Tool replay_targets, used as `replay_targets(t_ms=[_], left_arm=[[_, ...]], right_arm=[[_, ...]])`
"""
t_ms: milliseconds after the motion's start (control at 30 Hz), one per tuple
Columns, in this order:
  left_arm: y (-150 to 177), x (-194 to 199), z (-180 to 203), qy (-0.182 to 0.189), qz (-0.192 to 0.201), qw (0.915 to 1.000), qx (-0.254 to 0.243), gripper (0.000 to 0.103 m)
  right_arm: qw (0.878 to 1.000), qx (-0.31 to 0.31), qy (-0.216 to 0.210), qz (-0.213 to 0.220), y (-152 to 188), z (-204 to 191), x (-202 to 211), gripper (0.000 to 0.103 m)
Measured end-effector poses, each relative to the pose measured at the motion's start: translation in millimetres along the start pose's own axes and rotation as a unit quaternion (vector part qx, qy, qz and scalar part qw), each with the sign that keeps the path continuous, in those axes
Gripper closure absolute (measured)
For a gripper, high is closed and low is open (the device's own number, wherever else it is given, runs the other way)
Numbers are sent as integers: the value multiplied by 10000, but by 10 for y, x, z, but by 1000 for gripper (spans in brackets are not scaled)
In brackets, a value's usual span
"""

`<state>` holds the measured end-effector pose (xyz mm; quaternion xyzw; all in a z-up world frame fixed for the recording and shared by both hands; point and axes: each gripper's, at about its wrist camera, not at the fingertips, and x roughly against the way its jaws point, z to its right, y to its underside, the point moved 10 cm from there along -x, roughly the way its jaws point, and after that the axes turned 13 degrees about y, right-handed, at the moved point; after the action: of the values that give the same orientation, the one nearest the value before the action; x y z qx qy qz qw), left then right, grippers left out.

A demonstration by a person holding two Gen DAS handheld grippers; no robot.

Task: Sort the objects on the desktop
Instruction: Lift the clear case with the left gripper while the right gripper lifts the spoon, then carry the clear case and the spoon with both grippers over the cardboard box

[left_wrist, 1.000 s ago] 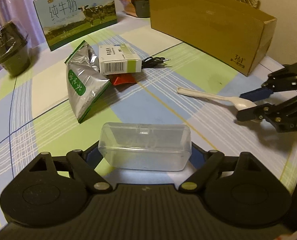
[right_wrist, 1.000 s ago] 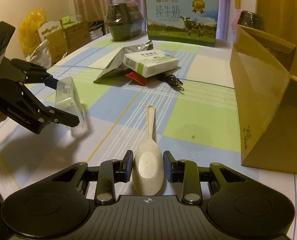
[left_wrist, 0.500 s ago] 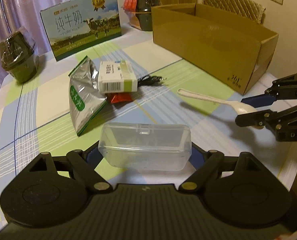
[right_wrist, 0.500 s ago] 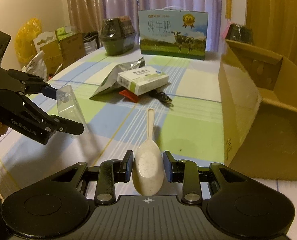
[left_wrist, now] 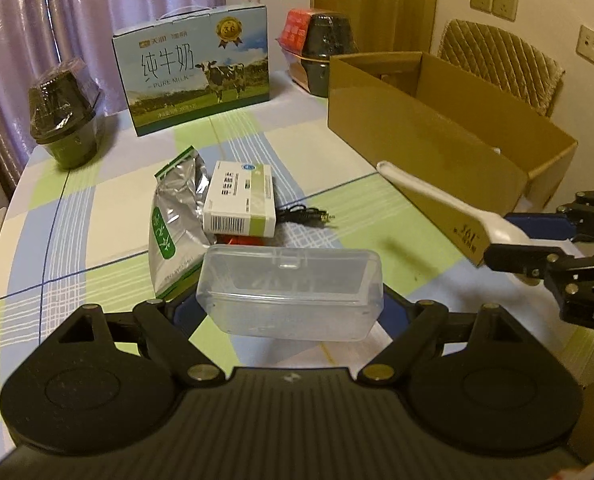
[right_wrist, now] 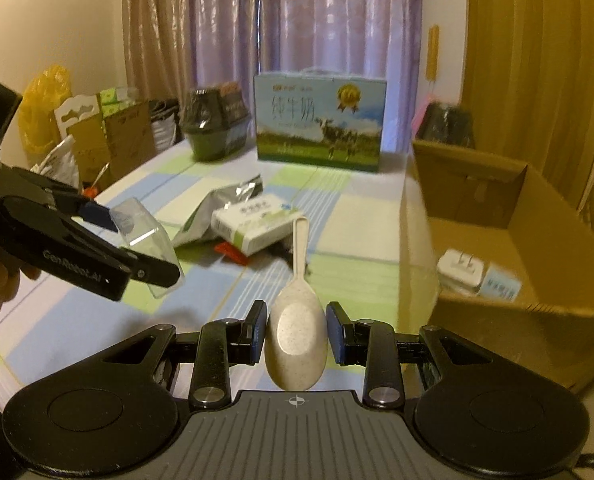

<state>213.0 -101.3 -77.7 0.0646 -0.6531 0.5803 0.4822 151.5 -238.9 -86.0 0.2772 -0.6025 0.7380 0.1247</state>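
- Spoon (right_wrist: pixel 297 320) sits pinched by its bowl between the two fingers of the right tool (right_wrist: pixel 296 338), low in the centre of the right wrist view; its handle points away toward the milk carton (right_wrist: pixel 319 122) at the top of the frame, and it hangs clear of the surface (right_wrist: pixel 349 216).
- Clear plastic case (left_wrist: pixel 291 292) is clamped across its long sides by the left tool (left_wrist: pixel 291 312), in the lower middle of the left wrist view, also lifted off the surface.
- Cardboard box (right_wrist: pixel 497 240) fills the right side of the right wrist view, open at the top, with a white plug (right_wrist: pixel 459 270) already lying inside; I judge it the likely drop place for both held things.
- Risk for the spoon: the grip is on a rounded, smooth bowl, so a tilt or a knock of the long handle on the box wall could twist it out.
- Risk for the case: thin clear walls may flex or pop free if squeezed unevenly.
- Both tools are near each other and would head for the same opening, so they could collide at the box rim.
- Foil pouch (left_wrist: pixel 173 224), medicine box (left_wrist: pixel 241 200) and black cable (left_wrist: pixel 305 214) lie clustered mid-frame in the left wrist view, not yet sorted.
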Motion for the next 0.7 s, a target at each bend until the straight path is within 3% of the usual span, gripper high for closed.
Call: replay_targets(t_ms=[700], left_arm=[[-533,82,508,218,423,9988,130,19]], right_arm=[[9977,-219,456,441,-446,476,310,74]])
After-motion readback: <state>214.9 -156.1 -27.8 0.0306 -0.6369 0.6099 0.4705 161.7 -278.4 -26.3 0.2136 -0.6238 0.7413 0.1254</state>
